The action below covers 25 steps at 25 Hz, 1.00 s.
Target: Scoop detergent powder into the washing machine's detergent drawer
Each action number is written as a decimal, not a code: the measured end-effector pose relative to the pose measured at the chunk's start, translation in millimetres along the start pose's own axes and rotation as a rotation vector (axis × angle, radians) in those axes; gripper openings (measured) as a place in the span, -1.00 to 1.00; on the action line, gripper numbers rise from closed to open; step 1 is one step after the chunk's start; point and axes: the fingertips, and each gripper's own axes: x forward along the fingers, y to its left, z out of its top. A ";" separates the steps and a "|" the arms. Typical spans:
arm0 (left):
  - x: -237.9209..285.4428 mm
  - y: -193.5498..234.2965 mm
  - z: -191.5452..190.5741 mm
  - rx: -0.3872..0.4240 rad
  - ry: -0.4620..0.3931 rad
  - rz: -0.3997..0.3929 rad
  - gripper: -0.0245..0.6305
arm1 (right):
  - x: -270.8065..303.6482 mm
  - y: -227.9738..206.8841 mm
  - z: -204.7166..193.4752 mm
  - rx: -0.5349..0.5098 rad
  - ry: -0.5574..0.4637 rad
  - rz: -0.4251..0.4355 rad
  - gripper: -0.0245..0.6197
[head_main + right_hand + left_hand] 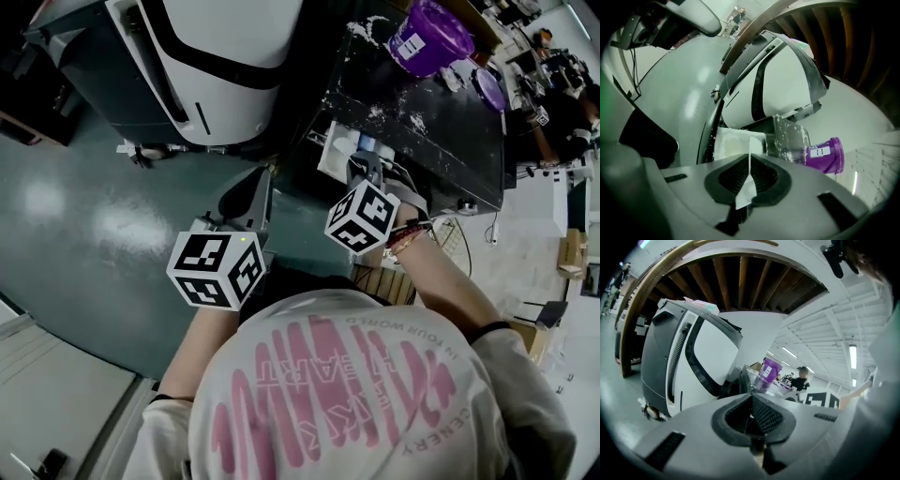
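free: green floor (84, 206) at left, open | blocked far: washing machine (216, 66) | blocked right: dark worktop (441, 141), purple tub (429, 36) on its far edge | gap: open drawer (740, 133) between machine and worktop, reachable from near side

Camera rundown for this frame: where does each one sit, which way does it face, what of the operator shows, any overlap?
Head view: on the person's head, facing steeply down; shows their shirt, left gripper, right gripper and a powder-dusted dark top.
Left gripper view: rides the left gripper, looks along its shut, empty jaws toward the white machine.
Right gripper view: rides the right gripper, looks along jaws shut on a white scoop.
Shared: the purple tub appears in all three.
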 end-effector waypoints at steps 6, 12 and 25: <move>-9.0 -5.4 6.8 -0.001 -0.059 0.087 -0.92 | -1.4 -0.7 -5.4 -0.024 -0.049 -0.027 -0.90; -15.2 -16.4 3.6 -0.006 -0.077 0.138 -0.92 | -8.0 -2.0 -8.0 -0.064 -0.115 -0.077 -0.90; -46.5 -36.4 -12.1 -0.008 -0.106 0.193 -0.92 | -22.9 3.1 -8.5 -0.256 -0.171 -0.209 -0.90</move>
